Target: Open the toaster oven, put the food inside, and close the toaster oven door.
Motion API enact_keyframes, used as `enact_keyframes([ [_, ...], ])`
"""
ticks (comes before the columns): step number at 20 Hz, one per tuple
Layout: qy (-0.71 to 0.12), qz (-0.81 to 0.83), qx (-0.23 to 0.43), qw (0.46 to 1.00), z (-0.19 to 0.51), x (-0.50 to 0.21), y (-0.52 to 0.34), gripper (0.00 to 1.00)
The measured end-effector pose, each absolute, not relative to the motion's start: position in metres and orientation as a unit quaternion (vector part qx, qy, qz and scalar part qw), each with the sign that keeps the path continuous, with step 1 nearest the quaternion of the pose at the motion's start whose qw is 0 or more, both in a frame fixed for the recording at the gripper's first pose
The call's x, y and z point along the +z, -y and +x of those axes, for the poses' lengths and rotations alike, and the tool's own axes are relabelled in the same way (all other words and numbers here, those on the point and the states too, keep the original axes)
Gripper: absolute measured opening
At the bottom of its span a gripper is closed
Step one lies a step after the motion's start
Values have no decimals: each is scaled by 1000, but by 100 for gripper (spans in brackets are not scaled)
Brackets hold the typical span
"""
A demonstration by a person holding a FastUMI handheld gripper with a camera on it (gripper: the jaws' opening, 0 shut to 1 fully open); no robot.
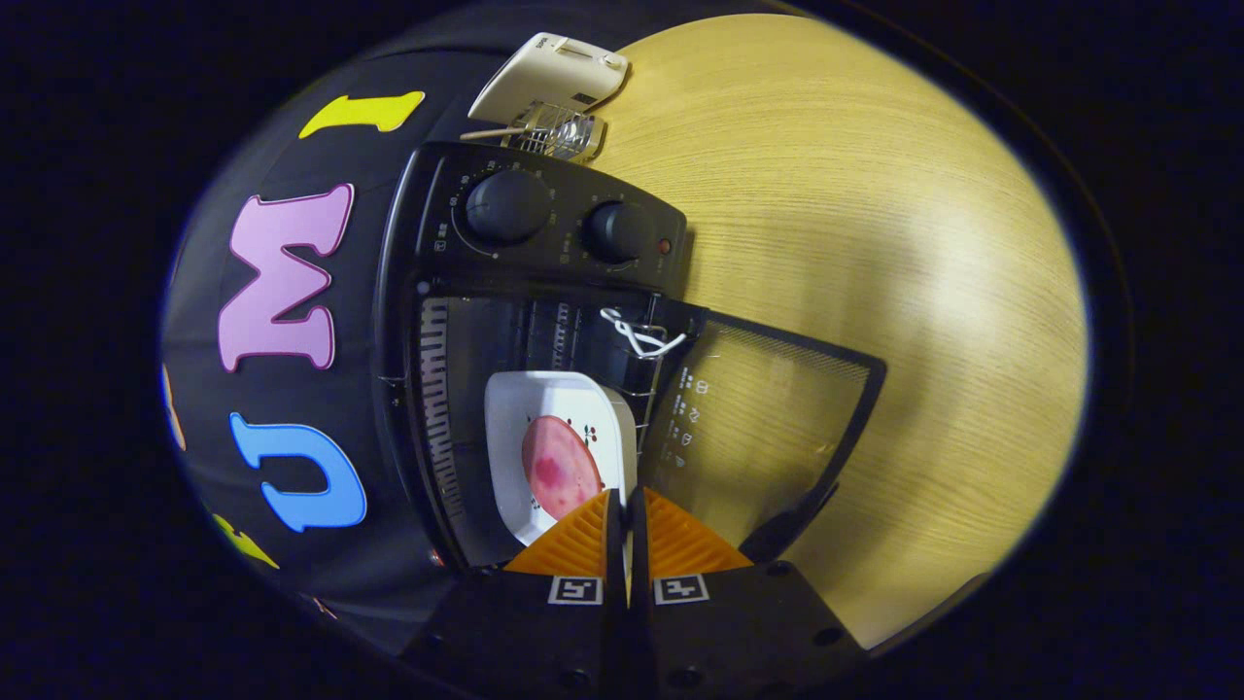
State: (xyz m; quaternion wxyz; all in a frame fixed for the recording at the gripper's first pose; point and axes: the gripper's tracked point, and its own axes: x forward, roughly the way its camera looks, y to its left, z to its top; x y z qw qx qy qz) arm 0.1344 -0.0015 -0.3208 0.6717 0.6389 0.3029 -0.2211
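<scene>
The black toaster oven (pixel 544 219) stands with its glass door (pixel 768 428) folded fully down onto the table. A white square plate (pixel 515 428) carrying a round pink slice of food (pixel 561 467) sits partly inside the oven cavity, on the wire rack (pixel 637 340). My gripper (pixel 625 506) is at the plate's near edge, its orange fingers (pixel 573 544) pressed almost together with the thin white rim pinched between them. The plate's near corner is hidden behind the fingers.
The oven has two round knobs (pixel 505 206) on its control panel. The door's dark handle (pixel 777 530) lies just beside my fingers. A white appliance (pixel 549 78) with a metal part stands beyond the oven. The wooden table (pixel 875 243) spreads out past the door.
</scene>
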Motion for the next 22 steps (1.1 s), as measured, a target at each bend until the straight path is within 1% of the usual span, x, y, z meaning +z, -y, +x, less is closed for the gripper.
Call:
enact_keyframes([
  [9, -263, 654, -299, 643, 179, -332, 3, 5],
  [15, -258, 659, -329, 626, 194, -341, 0, 5],
  [16, -251, 667, -324, 622, 197, -338, 0, 5],
  [17, -251, 675, -315, 619, 201, -337, -7, 11],
  [20, -255, 673, -309, 622, 190, -334, -11, 35],
  [22, -250, 671, -307, 627, 178, -323, -10, 59],
])
